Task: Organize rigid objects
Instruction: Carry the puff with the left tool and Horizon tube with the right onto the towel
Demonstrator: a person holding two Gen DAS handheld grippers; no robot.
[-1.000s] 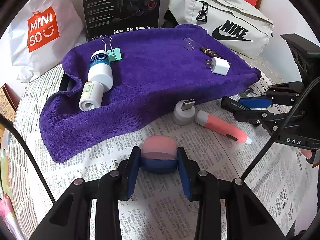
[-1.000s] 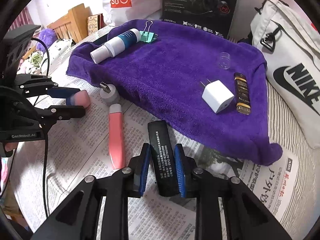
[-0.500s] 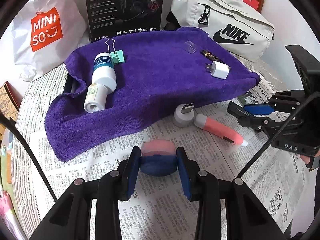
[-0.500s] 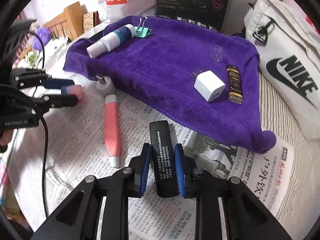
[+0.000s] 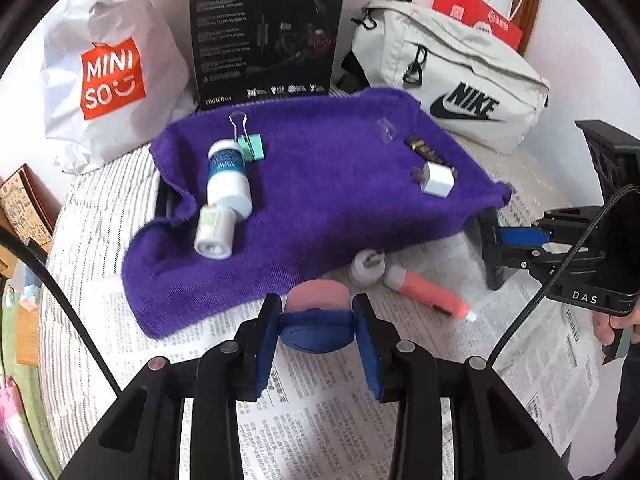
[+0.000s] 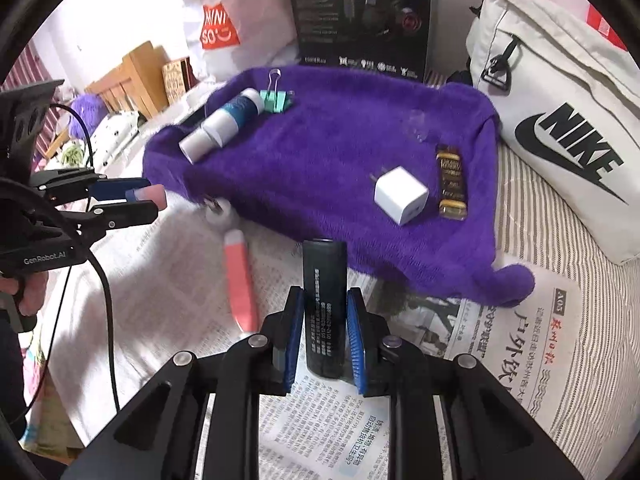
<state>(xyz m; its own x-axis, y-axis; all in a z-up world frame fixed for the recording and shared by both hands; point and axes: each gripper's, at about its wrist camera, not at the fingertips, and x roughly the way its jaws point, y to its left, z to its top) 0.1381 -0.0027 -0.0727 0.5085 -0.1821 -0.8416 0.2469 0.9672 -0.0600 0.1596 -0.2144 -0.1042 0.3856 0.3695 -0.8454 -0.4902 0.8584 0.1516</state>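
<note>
The left gripper [image 5: 317, 330] is clamped on a pink-and-blue case [image 5: 317, 320]; the right gripper [image 6: 323, 338] has just tightened on 1 black bar [image 6: 324, 300], perhaps a battery; the purple towel [image 6: 340, 168] lies just ahead of both.

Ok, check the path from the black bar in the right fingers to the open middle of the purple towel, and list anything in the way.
Nothing visible blocks it. The black bar, clamped in the right gripper, faces bare purple towel. The white charger and gold bar lie to its right, the white bottle far left.

Clear cap [image 6: 418, 126] on towel [image 6: 340, 152] blurred; black box [image 6: 360, 16] top cut off.
</note>
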